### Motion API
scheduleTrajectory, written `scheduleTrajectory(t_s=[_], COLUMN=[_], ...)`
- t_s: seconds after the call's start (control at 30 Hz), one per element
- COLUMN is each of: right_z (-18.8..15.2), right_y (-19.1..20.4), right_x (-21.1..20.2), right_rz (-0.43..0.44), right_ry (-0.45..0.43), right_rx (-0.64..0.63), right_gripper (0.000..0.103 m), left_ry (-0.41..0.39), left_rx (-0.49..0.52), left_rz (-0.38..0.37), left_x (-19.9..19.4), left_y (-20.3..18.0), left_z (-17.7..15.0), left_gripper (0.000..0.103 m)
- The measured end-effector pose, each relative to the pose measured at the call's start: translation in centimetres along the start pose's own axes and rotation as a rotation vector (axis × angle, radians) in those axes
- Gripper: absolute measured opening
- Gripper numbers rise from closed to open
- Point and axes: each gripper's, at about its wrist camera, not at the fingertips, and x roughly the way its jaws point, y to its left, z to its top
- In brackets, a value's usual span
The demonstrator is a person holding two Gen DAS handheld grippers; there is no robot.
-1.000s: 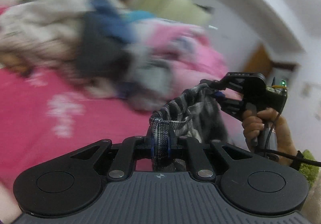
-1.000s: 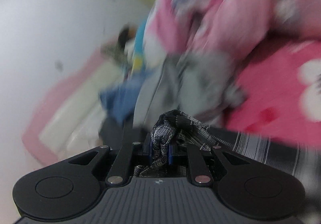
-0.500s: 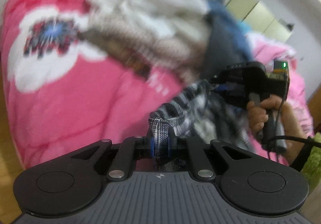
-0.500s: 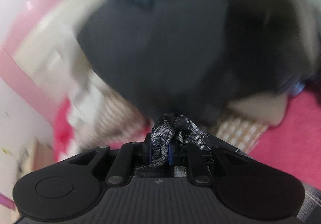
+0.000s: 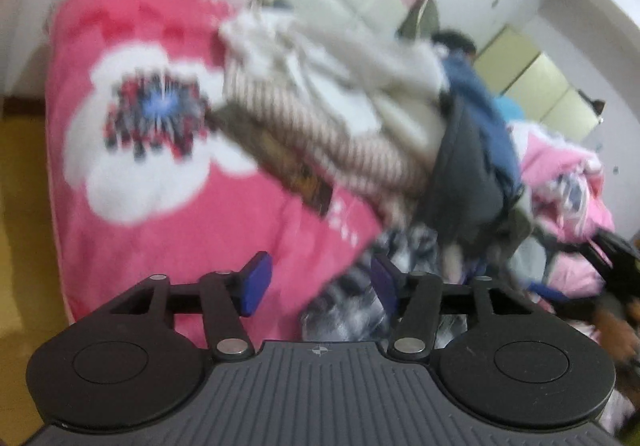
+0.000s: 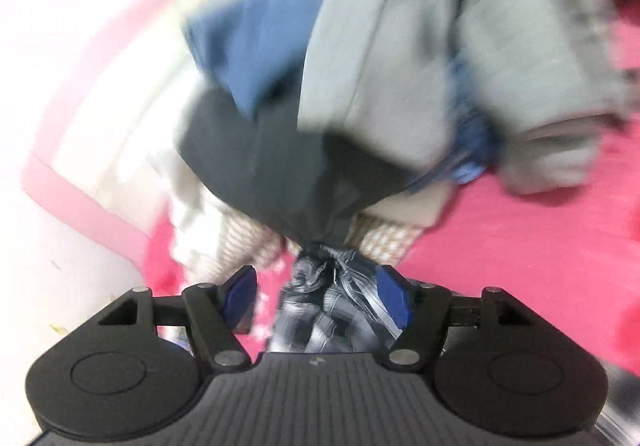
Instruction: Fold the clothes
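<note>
Your left gripper (image 5: 318,282) has its blue-padded fingers (image 5: 256,282) spread wide with nothing clamped between them. The crumpled black-and-white plaid garment (image 5: 352,306) lies on the bright pink flowered blanket (image 5: 132,118) that covers the bed, just ahead of your left gripper and toward its right finger; motion blur keeps you from telling whether that finger touches the cloth.

Your right gripper (image 6: 316,292) is likewise spread wide. In its view the plaid garment (image 6: 332,306) sits bunched between the two blue pads, lying against or just beside the right pad and apart from the left one, so neither gripper is clamped on it.

Directly beyond the garment stands a heap of unfolded clothes (image 5: 360,118): a cream and brown striped piece, a white one, a dark charcoal one (image 6: 272,166), a blue one (image 6: 256,46) and a pale grey one (image 6: 380,66). The charcoal piece hangs down to the top of the plaid garment in the right view. A pink bundle (image 5: 560,182) lies farther along the bed toward its right side.

Open room lies to your left: the blanket is bare from the white flower print to the bed's left edge, where yellow-brown floor (image 5: 20,226) shows below it. The right gripper's black body (image 5: 612,262) is at the right edge of the left view.
</note>
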Motion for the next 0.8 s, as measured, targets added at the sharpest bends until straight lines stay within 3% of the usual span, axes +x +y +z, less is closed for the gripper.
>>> scheduleTrajectory(t_s=[0.13, 0.33, 0.4, 0.5, 0.63, 0.8], right_z=[-3.2, -12.2, -16.0, -21.6, -26.7, -29.2], right_y=[-2.4, -5.9, -6.6, -7.3, -10.5, -19.5], right_x=[-13.9, -32.8, -38.4, -45.5, -48.9, -45.5], right_rz=[-0.006, -0.141, -0.185, -0.247, -0.323, -0.345], right_ry=[-0.178, -0.435, -0.544, -0.692, -0.745, -0.591], right_rx=[-0.004, -0.017, -0.022, -0.026, 0.062, 0.325], right_gripper=[0.07, 0.07, 0.069, 0.069, 0.069, 0.069], left_ry=[-0.057, -0.104, -0.089, 0.015, 0.192, 0.412], left_rx=[0.13, 0.346, 0.415, 0.532, 0.695, 0.855], left_rz=[-0.057, -0.243, -0.305, -0.391, -0.477, -0.5], left_x=[-2.4, -6.1, -6.9, -6.6, -4.9, -1.6], left_y=[-3.7, -12.2, -15.3, -19.4, -23.6, -25.0], left_z=[1.8, 4.5, 4.3, 1.5, -5.4, -16.0], left_gripper=[0.059, 0.066, 0.066, 0.067, 0.067, 0.066])
